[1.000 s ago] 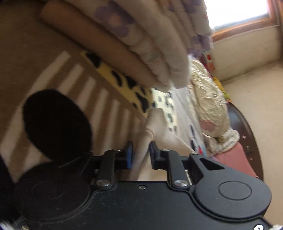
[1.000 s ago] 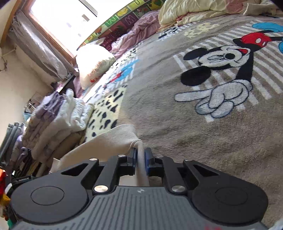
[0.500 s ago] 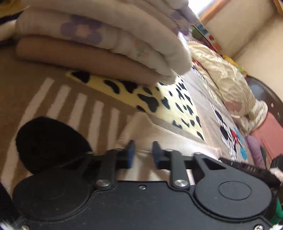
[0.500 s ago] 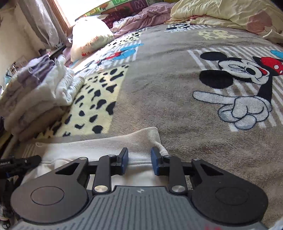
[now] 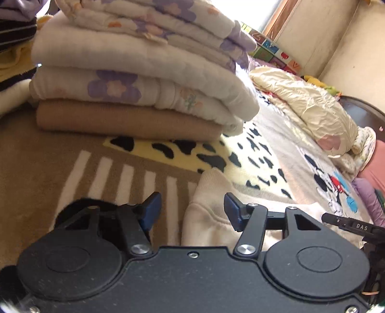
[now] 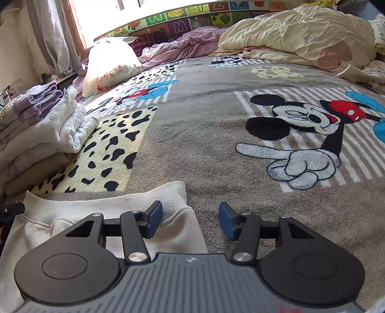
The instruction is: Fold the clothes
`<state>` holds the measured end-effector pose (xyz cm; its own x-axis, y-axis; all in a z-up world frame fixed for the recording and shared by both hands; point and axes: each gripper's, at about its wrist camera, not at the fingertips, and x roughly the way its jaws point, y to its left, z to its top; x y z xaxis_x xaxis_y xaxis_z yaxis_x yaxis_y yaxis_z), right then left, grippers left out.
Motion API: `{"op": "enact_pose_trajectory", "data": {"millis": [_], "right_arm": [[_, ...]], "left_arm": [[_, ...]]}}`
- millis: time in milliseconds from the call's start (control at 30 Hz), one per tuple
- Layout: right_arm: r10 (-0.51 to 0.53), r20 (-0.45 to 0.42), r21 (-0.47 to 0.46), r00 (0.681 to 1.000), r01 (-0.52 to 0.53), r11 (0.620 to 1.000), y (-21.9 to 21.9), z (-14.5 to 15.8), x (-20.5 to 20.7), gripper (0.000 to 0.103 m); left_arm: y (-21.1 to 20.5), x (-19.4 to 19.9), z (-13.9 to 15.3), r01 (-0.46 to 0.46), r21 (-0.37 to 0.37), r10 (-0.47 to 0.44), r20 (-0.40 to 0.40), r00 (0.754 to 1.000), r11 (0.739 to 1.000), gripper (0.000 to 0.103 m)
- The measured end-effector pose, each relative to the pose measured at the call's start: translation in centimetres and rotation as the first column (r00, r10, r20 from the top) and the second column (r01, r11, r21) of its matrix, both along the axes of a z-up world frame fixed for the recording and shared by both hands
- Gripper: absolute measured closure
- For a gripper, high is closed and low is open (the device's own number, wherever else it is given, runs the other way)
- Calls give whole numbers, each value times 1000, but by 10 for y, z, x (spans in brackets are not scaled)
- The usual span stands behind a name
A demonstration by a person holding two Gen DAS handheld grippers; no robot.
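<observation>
Cream garment (image 5: 211,224) lay released on the bed blanket (image 6: 216,149); both tools spread, empty.
Left hand-held gripper (image 5: 191,211), right hand-held gripper (image 6: 190,220): fold risked springing open; folded stack (image 5: 134,84) at 11 o'clock, crowding.

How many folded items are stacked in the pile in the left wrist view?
5 visible: a tan one at the bottom, a flower-print one on it, a plain white one above, then two thin floral ones on top. More may be hidden.
</observation>
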<state>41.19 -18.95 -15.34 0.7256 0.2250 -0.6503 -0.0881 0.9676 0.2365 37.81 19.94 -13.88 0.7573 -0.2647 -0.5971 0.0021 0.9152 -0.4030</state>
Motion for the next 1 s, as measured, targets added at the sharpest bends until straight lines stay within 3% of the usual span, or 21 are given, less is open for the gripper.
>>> {"op": "enact_pose_trajectory", "data": {"millis": [33, 100, 133, 167, 233, 267, 300, 333, 367, 400, 467, 500, 567, 633, 700, 733, 800, 867, 1000], "right_arm": [[-4, 4, -4, 1000, 4, 1000, 0, -2, -2, 53], [-22, 8, 4, 1000, 22, 1000, -2, -2, -4, 53], [-31, 10, 8, 999, 31, 999, -3, -2, -5, 53], [-38, 13, 11, 999, 38, 999, -4, -3, -6, 53], [-41, 20, -5, 999, 41, 999, -3, -5, -6, 53], [-40, 24, -16, 999, 41, 999, -1, -7, -6, 53], [-39, 27, -32, 999, 40, 999, 1, -7, -6, 52], [-41, 29, -47, 999, 43, 998, 3, -6, -6, 52], [-49, 30, -55, 998, 51, 997, 4, -4, -7, 52], [-58, 32, -63, 998, 60, 996, 5, -3, -7, 52], [-73, 65, -71, 995, 78, 994, 6, 6, -14, 52], [-62, 101, -70, 993, 69, 995, 8, 13, -19, 53], [-28, 169, -66, 985, 40, 997, 13, 27, -30, 53], [42, 179, -65, 983, -31, 997, 23, 31, -28, 55], [96, 133, -75, 986, -87, 993, 33, 26, -17, 55], [95, 44, -97, 994, -91, 991, 39, 13, -4, 53], [97, 1, -109, 995, -96, 989, 41, -6, 9, 48], [87, 1, -104, 996, -87, 991, 38, 1, 9, 51], [14, 64, -8, 998, -13, 1000, 11, 34, -21, 54]], "left_arm": [[5, -1, 0, 30, -90, -30, 6, 1000, 995, 91], [15, -3, 1, 91, -268, -87, 27, 996, 959, 95], [30, -3, -5, 96, -472, -92, 32, 995, 876, 95], [45, -4, -12, 97, -654, -96, 37, 995, 751, 95], [64, -1, -30, 12, -728, -70, -49, 996, 685, 94], [64, -1, -30, -23, -664, -42, -81, 996, 747, 93], [63, -1, -30, -57, -593, -10, -109, 994, 803, 85], [63, 0, -31, -90, -517, 23, -135, 991, 851, 87], [63, 0, -31, -123, -436, 59, -157, 986, 892, 81], [57, -5, -14, -123, -350, 97, -93, 991, 929, 60], [47, -16, 15, -125, -182, 133, 36, 990, 975, 58], [43, -23, 24, -87, -151, 102, 91, 991, 985, 58], [42, -29, 27, 52, -220, -18, 153, 988, 974, 58], [25, -23, 24, 149, -197, -113, 181, 977, 969, 57], [16, -9, 8, 115, -172, -104, 68, 992, 978, 57], [13, 3, -11, 53, -138, -62, -57, 996, 989, 65], [13, 3, -19, 37, -129, -44, -57, 997, 991, 69], [16, 1, -12, 19, -143, -29, -66, 997, 989, 69], [13, -23, 14, -37, -129, 40, 22, 999, 991, 53]]}}
